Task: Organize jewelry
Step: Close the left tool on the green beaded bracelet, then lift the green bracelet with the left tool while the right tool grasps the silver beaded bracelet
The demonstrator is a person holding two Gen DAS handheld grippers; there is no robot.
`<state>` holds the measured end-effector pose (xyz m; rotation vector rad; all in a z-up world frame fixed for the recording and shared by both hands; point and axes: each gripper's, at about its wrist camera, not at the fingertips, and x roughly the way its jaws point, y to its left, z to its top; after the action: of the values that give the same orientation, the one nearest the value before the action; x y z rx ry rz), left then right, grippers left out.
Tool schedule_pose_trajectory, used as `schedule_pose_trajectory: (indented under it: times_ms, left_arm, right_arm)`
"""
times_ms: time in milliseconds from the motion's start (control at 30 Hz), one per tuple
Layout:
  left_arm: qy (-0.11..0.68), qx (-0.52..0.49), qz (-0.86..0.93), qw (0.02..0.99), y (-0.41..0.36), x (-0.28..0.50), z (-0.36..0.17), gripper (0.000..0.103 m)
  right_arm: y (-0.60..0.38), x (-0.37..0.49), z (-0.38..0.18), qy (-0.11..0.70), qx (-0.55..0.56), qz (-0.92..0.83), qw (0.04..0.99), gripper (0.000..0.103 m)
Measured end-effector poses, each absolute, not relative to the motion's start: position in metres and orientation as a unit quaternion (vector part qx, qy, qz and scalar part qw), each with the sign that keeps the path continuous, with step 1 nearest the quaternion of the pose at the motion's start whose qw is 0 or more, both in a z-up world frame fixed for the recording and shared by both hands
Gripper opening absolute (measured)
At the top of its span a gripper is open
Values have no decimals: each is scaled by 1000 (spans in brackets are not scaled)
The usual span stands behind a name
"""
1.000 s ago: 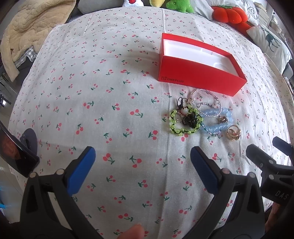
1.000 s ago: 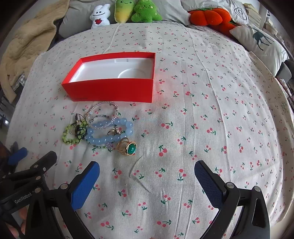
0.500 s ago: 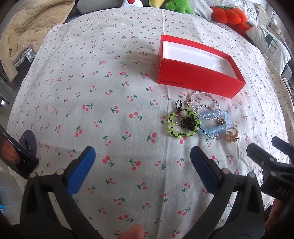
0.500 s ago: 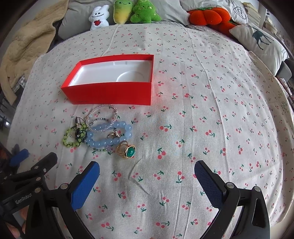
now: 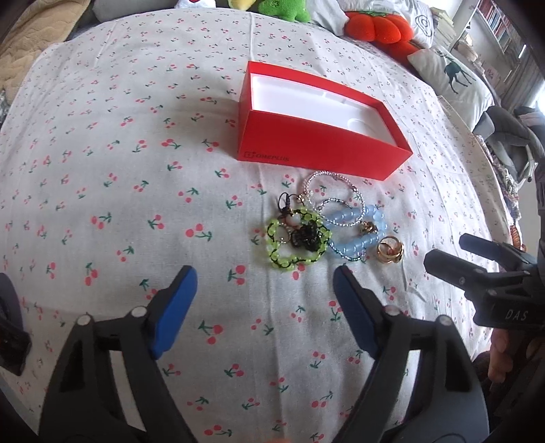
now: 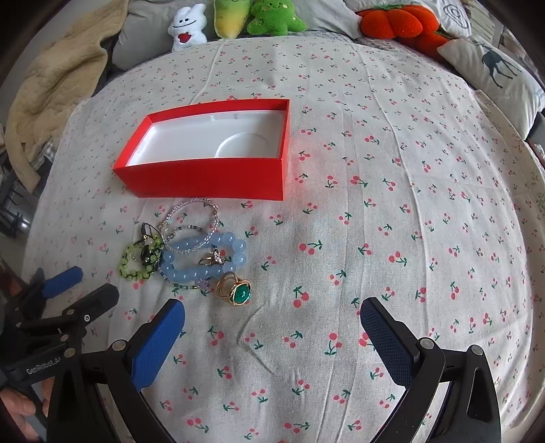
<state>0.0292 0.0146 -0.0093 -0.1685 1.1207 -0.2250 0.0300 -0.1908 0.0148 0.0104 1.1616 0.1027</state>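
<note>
An open red box (image 5: 316, 150) (image 6: 207, 177) with a white empty inside sits on the cherry-print bedsheet. Just in front of it lies a jewelry pile: a green bead bracelet (image 5: 296, 243) (image 6: 138, 260), a light blue bead bracelet (image 5: 361, 235) (image 6: 204, 259), thin clear bead strands (image 5: 332, 191) (image 6: 190, 218) and a gold ring with a green stone (image 5: 390, 250) (image 6: 235, 289). My left gripper (image 5: 264, 306) is open and empty, just short of the green bracelet. My right gripper (image 6: 272, 340) is open and empty, the ring beyond its left finger.
Plush toys (image 6: 235, 17), an orange plush (image 6: 398, 20) and a deer-print pillow (image 6: 494, 68) line the far edge of the bed. A beige blanket (image 6: 47, 95) lies at the far left. Each gripper shows at the edge of the other's view.
Both grippers have moved forward toward the jewelry pile and the box, which now look closer. Both stay open. The jewelry and box have not moved.
</note>
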Motion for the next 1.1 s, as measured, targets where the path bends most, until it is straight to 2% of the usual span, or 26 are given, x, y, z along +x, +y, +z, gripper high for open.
schedule_pose_trajectory:
  times_ms: [167, 200, 333, 467, 567, 800, 933, 1000, 1100]
  left_arm:
    - [531, -98, -125, 832, 15, 40, -19, 46]
    - [531, -96, -127, 832, 14, 41, -20, 44]
    - [536, -83, -125, 831, 9, 47, -23, 25]
    - [540, -67, -117, 831, 6, 49, -25, 12]
    - [542, -61, -109, 831, 8, 50, -26, 7]
    - [529, -55, -96, 842, 22, 44, -16, 6]
    - [521, -60, -92, 846, 32, 41, -9, 6]
    - [519, -61, -88, 848, 39, 39, -7, 6]
    - [516, -65, -84, 850, 45, 36, -5, 6]
  right_arm:
    - [-198, 37, 4, 566, 33, 65, 821, 103]
    - [-198, 38, 4, 566, 37, 67, 821, 103]
    - [-199, 47, 2, 562, 52, 80, 821, 102]
    - [-201, 58, 0, 563, 67, 88, 819, 88]
    - [-202, 64, -5, 567, 80, 97, 814, 80]
    - [-193, 75, -5, 564, 90, 119, 813, 58]
    - [-184, 82, -4, 559, 94, 133, 813, 52]
    - [-178, 86, -6, 561, 97, 137, 811, 46]
    - [-172, 91, -9, 563, 95, 136, 810, 45]
